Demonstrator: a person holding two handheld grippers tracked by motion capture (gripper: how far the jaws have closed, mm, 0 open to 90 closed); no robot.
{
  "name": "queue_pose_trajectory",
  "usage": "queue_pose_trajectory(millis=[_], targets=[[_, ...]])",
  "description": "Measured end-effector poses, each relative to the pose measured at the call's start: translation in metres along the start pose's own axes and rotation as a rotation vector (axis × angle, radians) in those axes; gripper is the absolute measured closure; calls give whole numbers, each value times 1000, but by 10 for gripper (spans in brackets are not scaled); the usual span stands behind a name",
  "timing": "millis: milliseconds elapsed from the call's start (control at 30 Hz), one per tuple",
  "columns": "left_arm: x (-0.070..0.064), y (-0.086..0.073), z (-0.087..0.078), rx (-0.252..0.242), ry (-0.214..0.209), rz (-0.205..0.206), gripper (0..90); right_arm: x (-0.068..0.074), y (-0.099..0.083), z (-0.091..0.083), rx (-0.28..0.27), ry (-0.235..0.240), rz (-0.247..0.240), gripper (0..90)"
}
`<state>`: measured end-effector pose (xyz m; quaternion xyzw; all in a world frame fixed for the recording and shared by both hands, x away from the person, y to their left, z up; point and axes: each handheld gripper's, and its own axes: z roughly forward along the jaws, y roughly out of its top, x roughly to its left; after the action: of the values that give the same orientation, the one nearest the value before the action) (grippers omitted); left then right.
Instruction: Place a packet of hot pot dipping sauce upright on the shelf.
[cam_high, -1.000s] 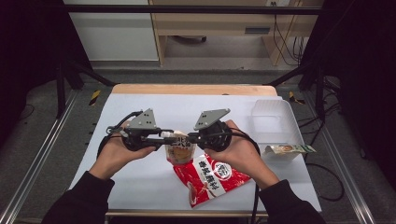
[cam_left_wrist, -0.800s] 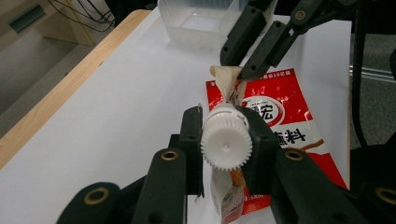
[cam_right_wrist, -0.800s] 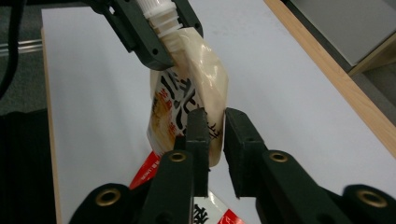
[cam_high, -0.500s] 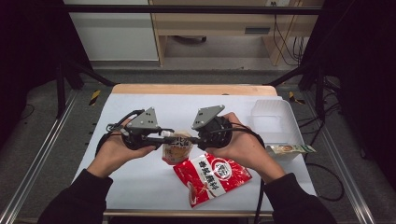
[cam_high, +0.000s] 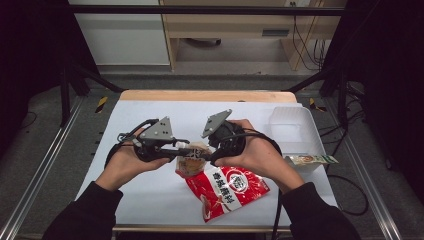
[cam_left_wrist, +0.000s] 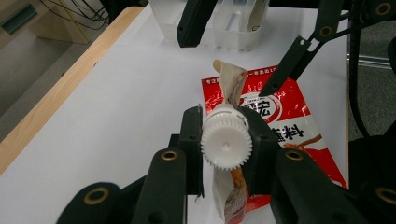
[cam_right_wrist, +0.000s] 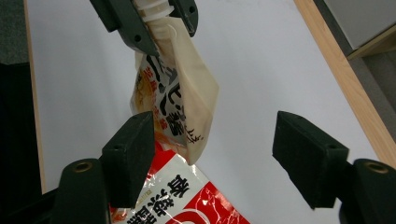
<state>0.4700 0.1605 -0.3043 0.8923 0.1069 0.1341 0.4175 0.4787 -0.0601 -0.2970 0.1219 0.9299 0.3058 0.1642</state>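
Your left claw (cam_high: 192, 148) is clamped on the white ribbed screw cap (cam_left_wrist: 226, 142) of a small spouted sauce pouch (cam_high: 191, 163). In the left gripper view the cap sits between the two black jaws, pressed on both sides, with the pouch body hanging away below it. The pouch is held up off the white table (cam_high: 150, 195), roughly midway between the left and right edges and nearer the front edge than the far one. Its lower end hangs over the top of a red seasoning packet (cam_high: 227, 189), which lies flat on the table close to the front edge.

Your right claw (cam_right_wrist: 212, 158) stands wide open. In the right gripper view its two jaws flank the lower part of the pouch (cam_right_wrist: 180, 93): one jaw lies just beside the pouch's printed face, the other well apart from it, over bare table. Whether the nearer jaw touches the pouch cannot be told. The two claws face each other across the pouch.

A clear plastic container (cam_high: 292, 131) stands by the right edge of the table, with a small flat sachet (cam_high: 310, 160) just in front of it at that edge.
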Motion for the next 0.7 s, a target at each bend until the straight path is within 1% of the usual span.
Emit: queue_pose_trajectory(millis=[33,67,133,200,233,333,367,400,433,467,500,567,667,700], targets=[[0,0,0,3,0,4,727,-1,0,0,-2,7,7,315],[-1,0,0,1,0,4,727,-1,1,1,-7,15,20,344],[-2,1,1,2,-5,8,728,-1,2,1,-10,24,-4,384],[-3,2,2,1,-8,7,727,1,3,2,2,29,-23,463],[-3,2,2,1,-9,10,727,2,4,3,9,28,-31,477],[-3,2,2,-4,-12,8,727,5,6,6,22,44,-51,611],[-3,2,2,-4,-12,8,727,5,6,6,26,41,-54,677],[-3,2,2,-4,-12,6,727,5,6,6,27,48,-59,728],[-3,2,2,-8,-12,2,727,6,6,7,30,58,-53,764],[-3,1,2,-11,-13,-2,727,6,6,7,31,59,-58,796],[-2,0,2,-13,-12,0,726,6,7,7,29,60,-58,822],[-1,-2,2,-25,-14,-18,726,7,8,6,31,52,-58,861],[0,-5,2,-44,-13,-35,723,7,9,5,29,44,-47,875],[0,-6,2,-53,-12,-43,720,6,10,4,30,39,-51,877]])
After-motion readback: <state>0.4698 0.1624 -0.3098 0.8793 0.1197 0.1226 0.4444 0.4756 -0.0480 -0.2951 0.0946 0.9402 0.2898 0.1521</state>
